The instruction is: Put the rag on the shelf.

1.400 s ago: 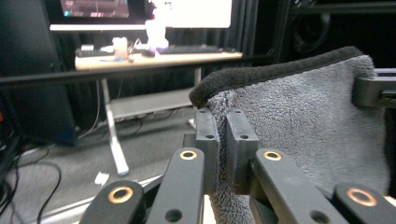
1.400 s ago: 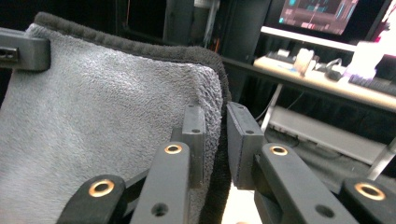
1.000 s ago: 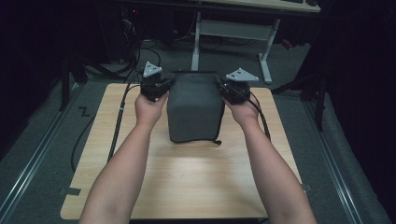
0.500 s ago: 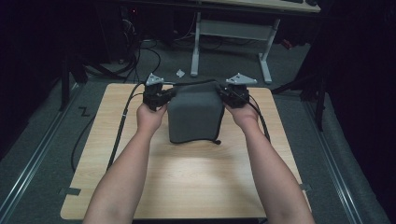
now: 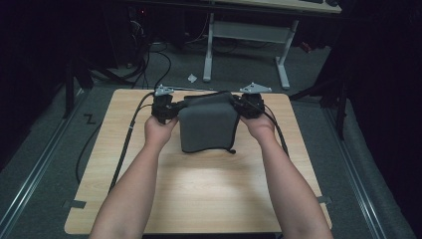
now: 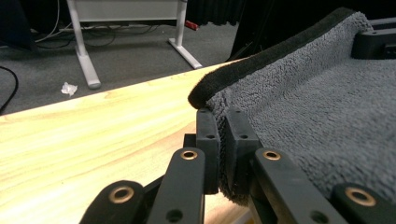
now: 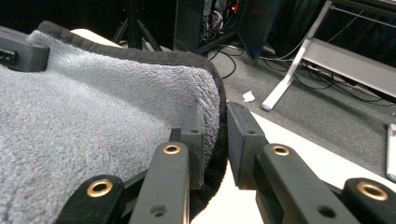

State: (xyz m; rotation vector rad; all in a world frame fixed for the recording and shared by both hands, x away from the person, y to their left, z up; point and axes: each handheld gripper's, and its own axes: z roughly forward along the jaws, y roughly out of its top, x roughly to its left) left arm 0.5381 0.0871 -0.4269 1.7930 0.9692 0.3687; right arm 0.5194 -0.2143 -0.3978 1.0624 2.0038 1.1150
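A grey fleecy towel (image 5: 206,127) with a dark hem lies folded on the far half of the wooden table (image 5: 199,199). My left gripper (image 5: 166,107) is shut on its far left corner, and my right gripper (image 5: 246,105) is shut on its far right corner. In the left gripper view the jaws of the left gripper (image 6: 219,135) pinch the hem of the towel (image 6: 317,102), whose far edge is raised off the wood. In the right gripper view the right gripper (image 7: 215,135) holds the hem of the towel (image 7: 93,116) between its jaws.
Beyond the table stands a white desk frame (image 5: 209,50) on grey carpet, with cables and a scrap of paper (image 5: 192,78) near it. Black cables (image 5: 127,144) trail from the grippers across the table's left and right sides. The near half of the table is bare wood.
Both grippers have drawn the towel's far edge toward the person. Both stay shut on the towel.
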